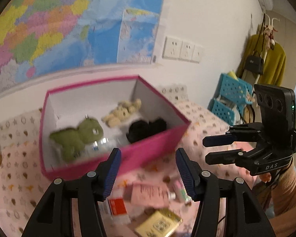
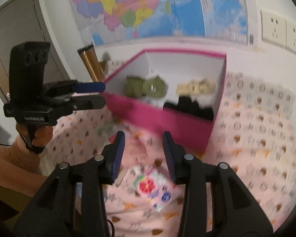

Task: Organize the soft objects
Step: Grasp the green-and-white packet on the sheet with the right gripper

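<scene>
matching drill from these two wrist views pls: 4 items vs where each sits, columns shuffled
Items:
1. green plush dinosaur
2. cream plush bear
3. pink squeeze tube
4. blue perforated plastic baskets

Places:
A. on the patterned pink cloth, outside the box
B. beside the wall, past the table edge
C. in the pink cardboard box, near corner
D. in the box, toward its back wall

Pairs: 1-C, 2-D, 3-A, 4-B

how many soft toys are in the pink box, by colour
green plush toy: 1
cream plush toy: 1
black plush toy: 1
total in the pink box: 3
</scene>
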`<act>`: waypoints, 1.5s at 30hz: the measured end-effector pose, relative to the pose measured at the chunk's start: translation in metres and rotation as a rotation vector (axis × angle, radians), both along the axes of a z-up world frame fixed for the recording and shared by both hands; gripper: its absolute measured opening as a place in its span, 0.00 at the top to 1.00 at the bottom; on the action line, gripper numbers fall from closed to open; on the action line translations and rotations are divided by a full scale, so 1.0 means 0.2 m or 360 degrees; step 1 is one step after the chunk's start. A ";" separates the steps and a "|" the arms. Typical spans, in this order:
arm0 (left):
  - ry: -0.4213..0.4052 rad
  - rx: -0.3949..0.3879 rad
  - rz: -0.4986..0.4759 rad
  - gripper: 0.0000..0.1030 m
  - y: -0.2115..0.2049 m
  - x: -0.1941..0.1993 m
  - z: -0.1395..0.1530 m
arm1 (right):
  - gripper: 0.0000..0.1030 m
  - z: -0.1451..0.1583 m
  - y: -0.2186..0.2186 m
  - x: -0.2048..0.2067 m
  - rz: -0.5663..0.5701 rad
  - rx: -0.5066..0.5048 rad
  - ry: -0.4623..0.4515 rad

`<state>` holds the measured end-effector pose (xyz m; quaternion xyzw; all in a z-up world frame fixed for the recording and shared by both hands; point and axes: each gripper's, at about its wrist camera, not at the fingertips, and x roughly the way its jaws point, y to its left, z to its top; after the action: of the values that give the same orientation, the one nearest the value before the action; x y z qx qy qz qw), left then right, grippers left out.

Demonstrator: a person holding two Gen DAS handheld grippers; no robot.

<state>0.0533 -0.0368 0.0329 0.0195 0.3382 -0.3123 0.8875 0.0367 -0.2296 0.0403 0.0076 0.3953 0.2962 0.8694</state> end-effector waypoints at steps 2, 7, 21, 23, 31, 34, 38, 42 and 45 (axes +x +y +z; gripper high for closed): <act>0.0055 0.0008 0.0012 0.43 0.01 -0.03 -0.07 | 0.60 -0.06 0.00 -0.03 0.0004 0.0010 0.0053; 0.0182 0.0017 0.0065 0.43 0.06 -0.11 -0.23 | 0.60 -0.19 0.08 -0.14 0.0117 0.0062 0.0164; 0.0398 0.0002 0.0316 0.43 0.30 -0.25 -0.49 | 0.60 -0.43 0.29 -0.18 0.0199 0.0115 0.0353; 0.0385 -0.0003 0.0373 0.43 0.34 -0.23 -0.49 | 0.60 -0.40 0.32 -0.16 0.0211 0.0127 0.0327; 0.0355 0.0037 0.0517 0.44 0.48 -0.08 -0.52 | 0.60 -0.40 0.55 0.02 0.0286 0.0110 0.0329; 0.0402 0.0042 0.0513 0.45 0.50 -0.01 -0.56 | 0.60 -0.47 0.61 0.11 0.0260 0.0076 0.0425; 0.0446 0.0029 0.0492 0.45 0.51 0.03 -0.59 | 0.61 -0.54 0.60 0.16 0.0148 -0.0044 0.0486; 0.0467 0.0019 0.0417 0.45 0.50 0.05 -0.60 | 0.61 -0.57 0.58 0.19 0.0123 -0.0006 0.0511; 0.0488 -0.0006 0.0354 0.45 0.49 0.06 -0.60 | 0.60 -0.58 0.59 0.21 0.0116 0.0038 0.0477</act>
<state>0.0658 0.0603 -0.0878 -0.0674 0.4690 -0.2120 0.8547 0.0787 -0.1109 -0.0755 0.0476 0.5171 0.3277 0.7893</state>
